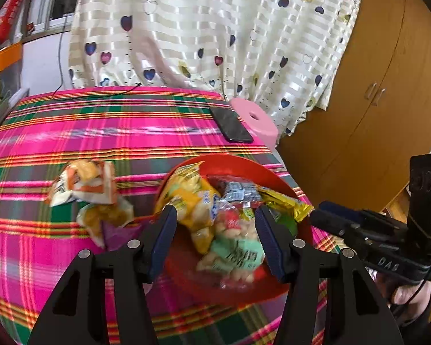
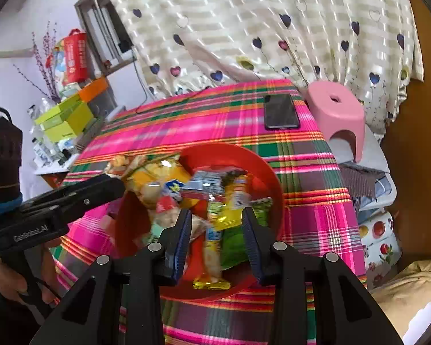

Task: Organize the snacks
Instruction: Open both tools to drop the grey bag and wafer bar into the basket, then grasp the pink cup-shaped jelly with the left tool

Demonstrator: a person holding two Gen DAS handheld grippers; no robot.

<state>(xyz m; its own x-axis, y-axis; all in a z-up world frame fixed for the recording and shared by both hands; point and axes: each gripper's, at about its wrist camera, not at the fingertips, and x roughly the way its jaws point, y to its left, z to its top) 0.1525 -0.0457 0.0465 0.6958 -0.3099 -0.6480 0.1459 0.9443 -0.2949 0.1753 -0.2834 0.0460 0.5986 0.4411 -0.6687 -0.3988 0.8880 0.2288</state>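
A red bowl [image 1: 281,182] on the plaid table holds several snack packets: a yellow one [image 1: 191,198], a clear one with green print [image 1: 235,248] and silver ones [image 1: 240,191]. My left gripper [image 1: 215,218] is open above the bowl, its fingers either side of the packets, touching none. Two packets lie outside, left of the bowl: an orange-white one [image 1: 84,182] and a yellow one [image 1: 106,215]. My right gripper [image 2: 217,215] is open over the bowl [image 2: 270,181], above a yellow packet [image 2: 225,215] and a green one [image 2: 235,244]. The left gripper's body [image 2: 71,198] shows at the left of that view.
A black phone [image 1: 231,125] lies at the table's far right edge, with a pink stool [image 1: 257,120] beyond it. A heart-print curtain hangs behind. Green and orange boxes [image 2: 69,118] stand far left. A wooden cabinet [image 1: 373,95] stands to the right.
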